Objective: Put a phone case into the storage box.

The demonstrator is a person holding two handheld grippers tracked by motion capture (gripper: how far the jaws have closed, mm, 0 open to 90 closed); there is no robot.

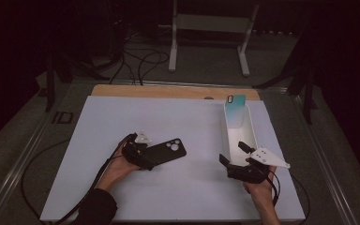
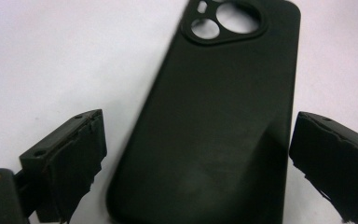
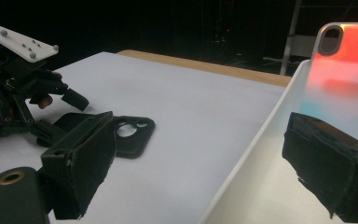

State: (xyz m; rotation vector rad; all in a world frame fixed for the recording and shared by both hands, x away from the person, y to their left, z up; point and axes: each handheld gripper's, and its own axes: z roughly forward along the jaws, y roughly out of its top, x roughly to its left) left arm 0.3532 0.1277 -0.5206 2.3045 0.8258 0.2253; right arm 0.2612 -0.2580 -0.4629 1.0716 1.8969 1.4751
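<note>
Left of the long white tray [image 1: 251, 130], a matte black phone case [image 1: 165, 151] with round camera cutouts lies flat on the white surface [image 1: 98, 140], between the spread jaws of the left hand-held gripper [image 1: 139, 157], ungripped. At the tray's near end, the right hand-held gripper [image 1: 235, 156] gapes open; a glossy teal case [image 1: 235, 110] leans at its far end.

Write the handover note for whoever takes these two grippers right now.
Left gripper: open, jaws either side of the black phone case, which lies flat on the white table.
Right gripper: open, at the near end of the white tray.
A teal case leans upright at the tray's far end.
Done: nothing gripped yet.
Left, probably: close on the black case and bring it to the tray.
</note>
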